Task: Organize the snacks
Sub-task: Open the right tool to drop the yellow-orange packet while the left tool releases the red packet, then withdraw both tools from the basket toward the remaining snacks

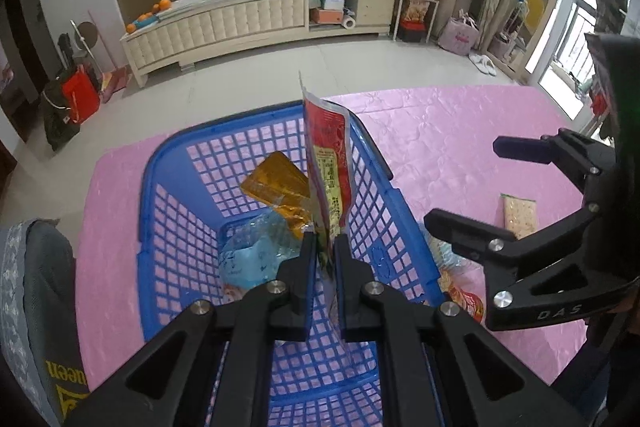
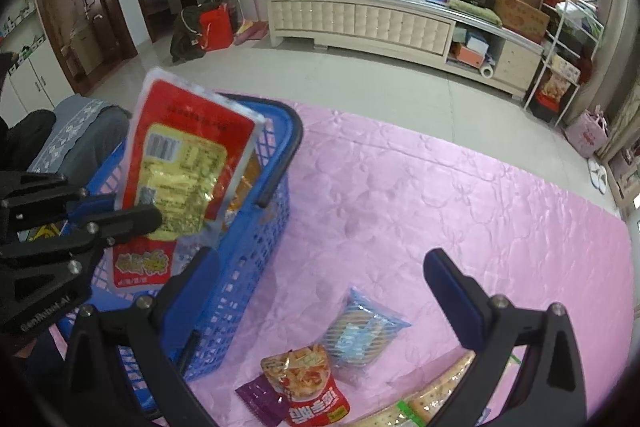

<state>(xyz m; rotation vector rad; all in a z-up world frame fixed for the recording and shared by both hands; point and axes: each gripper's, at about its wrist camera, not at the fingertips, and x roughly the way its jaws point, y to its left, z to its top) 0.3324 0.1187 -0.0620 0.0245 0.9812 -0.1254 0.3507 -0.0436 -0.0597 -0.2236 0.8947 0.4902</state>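
My left gripper is shut on a red snack packet and holds it upright over the blue plastic basket. The packet also shows in the right wrist view, above the basket. An orange packet and a light blue packet lie inside the basket. My right gripper is open and empty over the pink mat, right of the basket. Below it lie a blue striped packet, a red-orange packet, a purple packet and a cracker pack.
A pink mat covers the floor under everything. A cracker pack lies on the mat right of the basket. A cream TV cabinet stands along the far wall. A grey patterned cushion sits left of the basket.
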